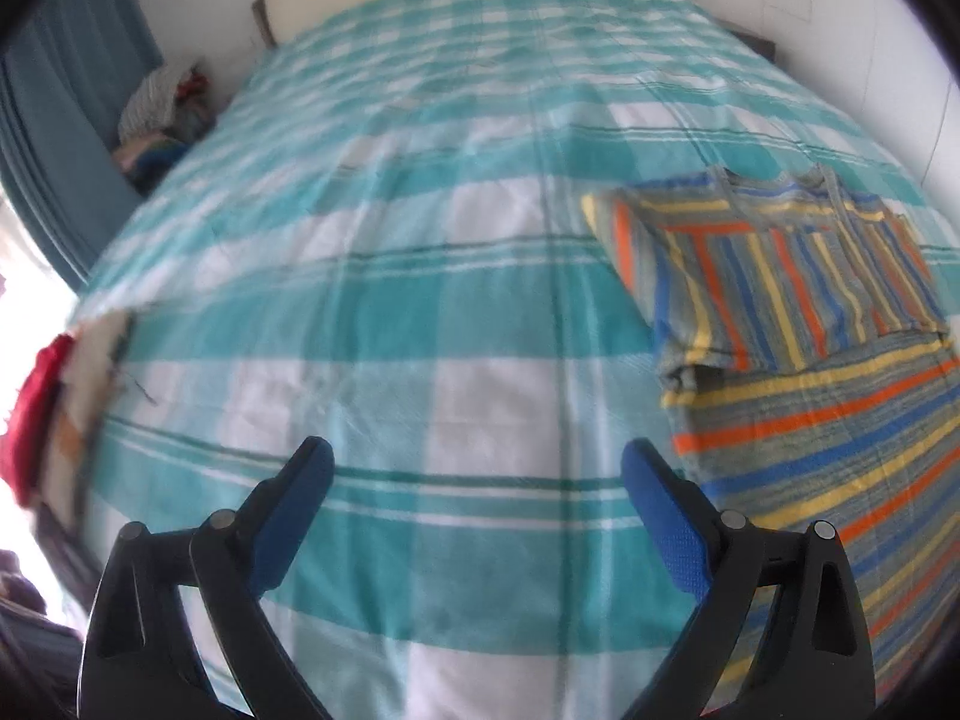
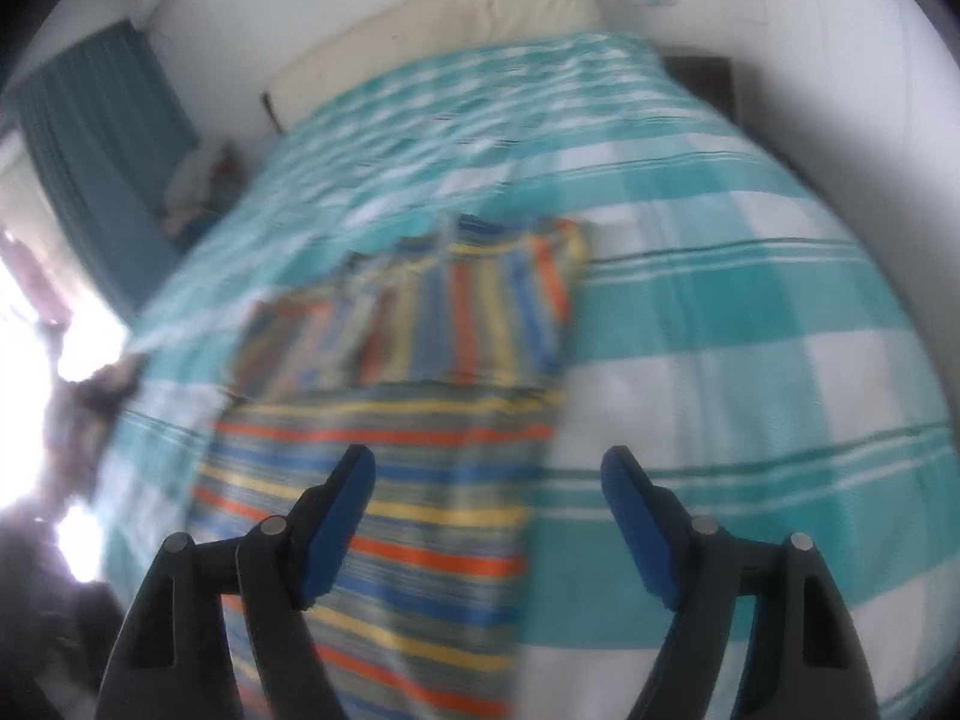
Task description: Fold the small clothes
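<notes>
Two wrist views are covering this moment. Left wrist view: the left gripper [image 1: 477, 459] is hovering over the checked bedspread [image 1: 420, 252] with its fingers [image 1: 300, 498] standing wide apart and nothing between them. The striped garment [image 1: 810, 372] is lying flat on the bedspread to the right of these fingers, its near edge passing just beside the right-hand finger without touching it. The garment's far part is showing stripes running away from the camera, while the near part is showing stripes running crosswise; a raised edge is separating the two, suggesting one fold is already lying in place. A curtain [image 1: 54, 138] and a heap of other items [image 1: 162, 114] are sitting beyond the bed's left edge. Right wrist view: this picture is blurring noticeably. The right gripper [image 2: 489, 468] is pointing down at the bed with its fingers [image 2: 342, 510] apart and gripping nothing. The garment [image 2: 390, 480] is lying directly beneath and ahead of the left-hand finger, its long axis running away from the camera toward the headboard [image 2: 450, 18]; its right edge is falling in the gap. Judged from both views, the right gripper is standing nearer the garment, while the left one is needing to travel rightward to reach the near edge.
</notes>
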`<state>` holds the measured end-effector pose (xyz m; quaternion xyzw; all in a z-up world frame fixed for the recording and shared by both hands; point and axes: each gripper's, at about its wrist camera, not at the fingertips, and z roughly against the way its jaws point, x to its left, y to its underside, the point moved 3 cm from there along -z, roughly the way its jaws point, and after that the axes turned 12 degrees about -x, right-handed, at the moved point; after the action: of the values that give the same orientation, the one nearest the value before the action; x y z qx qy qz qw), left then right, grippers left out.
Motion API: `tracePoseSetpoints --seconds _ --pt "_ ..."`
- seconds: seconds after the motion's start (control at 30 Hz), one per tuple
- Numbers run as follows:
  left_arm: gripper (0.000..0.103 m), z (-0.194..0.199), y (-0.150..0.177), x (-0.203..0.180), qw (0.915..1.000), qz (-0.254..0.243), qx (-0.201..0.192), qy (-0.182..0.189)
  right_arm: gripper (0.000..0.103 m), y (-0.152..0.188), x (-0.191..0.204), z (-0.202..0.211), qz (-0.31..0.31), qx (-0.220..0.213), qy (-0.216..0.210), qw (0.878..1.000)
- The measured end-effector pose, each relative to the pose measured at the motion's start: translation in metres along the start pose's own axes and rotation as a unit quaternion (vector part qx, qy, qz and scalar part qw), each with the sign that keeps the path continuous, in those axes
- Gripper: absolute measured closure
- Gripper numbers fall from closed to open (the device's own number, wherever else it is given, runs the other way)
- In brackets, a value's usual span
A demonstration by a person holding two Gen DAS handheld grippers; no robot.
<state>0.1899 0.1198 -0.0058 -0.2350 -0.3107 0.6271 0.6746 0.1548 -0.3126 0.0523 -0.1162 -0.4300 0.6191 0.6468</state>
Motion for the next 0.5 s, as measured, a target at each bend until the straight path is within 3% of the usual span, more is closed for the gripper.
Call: tracePoseSetpoints --seconds 0.07,0.13,0.27,0.37,0.4,0.43,0.5 --pt "0.006 -0.022 0.024 -0.003 0.9976 0.058 -0.006 0.037 0.037 -0.013 0.027 -0.045 -0.023 0.036 -0.039 0.998" --pt "0.007 -0.042 0.044 -0.004 0.9953 0.092 -0.007 0.03 0.05 -0.018 0.041 -0.098 -0.031 0.067 -0.033 0.997" --pt "0.006 -0.035 0.065 -0.003 0.9926 0.103 -0.059 0.027 0.06 -0.007 0.045 -0.179 -0.027 0.111 0.006 0.993" --pt "0.006 -0.033 0.062 -0.005 0.993 0.098 -0.06 0.029 0.067 0.005 0.038 -0.215 -0.061 0.131 0.008 0.989" --pt "0.006 -0.033 0.061 -0.005 0.9928 0.1 -0.059 0.029 0.091 0.008 0.037 -0.221 -0.063 0.134 0.012 0.989" --pt "0.006 -0.033 0.06 -0.004 0.9925 0.103 -0.059 0.03 0.101 0.006 0.038 -0.22 -0.051 0.123 0.024 0.991" --pt "0.005 -0.034 0.062 -0.001 0.9922 0.106 -0.057 0.031 0.101 -0.007 0.046 -0.206 -0.012 0.077 0.031 0.996"
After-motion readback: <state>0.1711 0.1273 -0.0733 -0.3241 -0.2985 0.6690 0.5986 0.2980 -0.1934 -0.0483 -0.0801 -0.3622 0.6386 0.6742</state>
